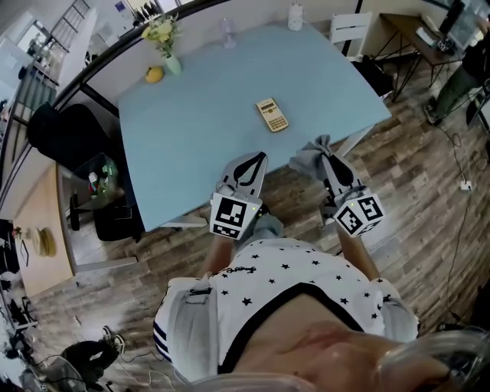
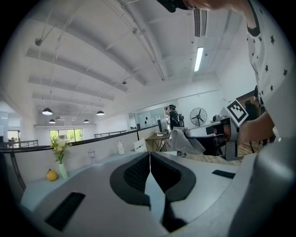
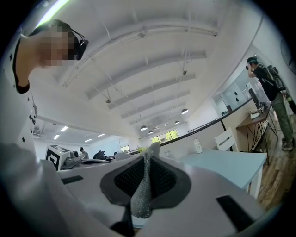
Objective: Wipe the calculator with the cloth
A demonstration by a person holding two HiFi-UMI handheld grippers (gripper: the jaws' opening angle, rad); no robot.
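A beige calculator [image 1: 272, 115] lies face up on the light blue table [image 1: 191, 130], right of its middle. Both grippers hang short of the table's near edge, tilted upward. My left gripper [image 1: 259, 158] is shut, and in the left gripper view [image 2: 149, 155] nothing shows between its jaws. My right gripper [image 1: 321, 148] is shut on a grey cloth [image 1: 308, 160], which bunches out past the tips. In the right gripper view the cloth [image 3: 142, 190] is pinched as a thin woven strip between the pads. The calculator is out of sight in both gripper views.
At the table's far left stand a vase of flowers [image 1: 168, 47] and a yellow fruit [image 1: 155, 74]. A glass [image 1: 227, 31] and a white bottle [image 1: 295, 16] stand along the far edge. A white chair [image 1: 351, 31] is at the far right. Another person [image 3: 273, 99] stands beyond.
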